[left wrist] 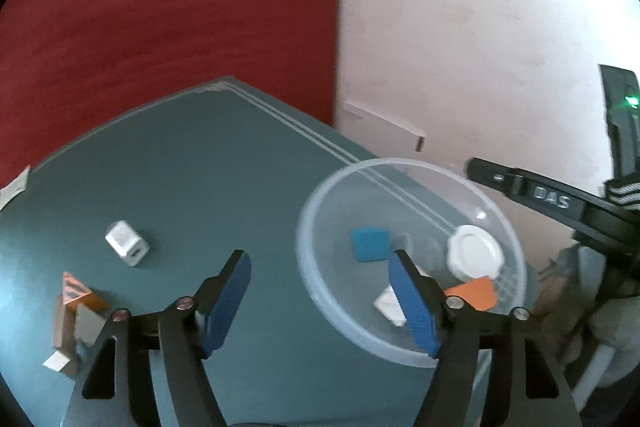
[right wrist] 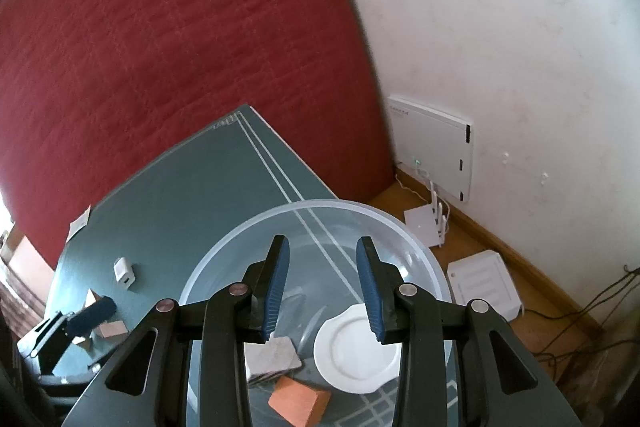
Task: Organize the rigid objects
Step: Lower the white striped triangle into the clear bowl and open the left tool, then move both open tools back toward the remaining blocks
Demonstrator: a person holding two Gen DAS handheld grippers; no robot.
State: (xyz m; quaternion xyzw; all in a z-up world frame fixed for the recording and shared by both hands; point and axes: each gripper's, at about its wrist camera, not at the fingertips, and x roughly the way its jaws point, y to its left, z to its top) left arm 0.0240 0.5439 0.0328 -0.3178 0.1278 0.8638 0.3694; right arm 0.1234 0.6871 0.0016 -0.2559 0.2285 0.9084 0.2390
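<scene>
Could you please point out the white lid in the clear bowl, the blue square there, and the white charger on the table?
white lid (left wrist: 474, 255): left wrist view, its flat top.
blue square (left wrist: 371, 245): left wrist view, centre of its face.
white charger (left wrist: 127, 243): left wrist view, its upper side.

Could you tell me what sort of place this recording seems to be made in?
Probably a room in a home. A red mattress leans against the wall behind the green table, and a router with loose cables sits on the wooden floor by the white wall.

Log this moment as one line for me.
left gripper: open, empty, beside bowl | right gripper: empty, above bowl | in bowl: white lid, orange block, blue block | on table: white charger
</scene>
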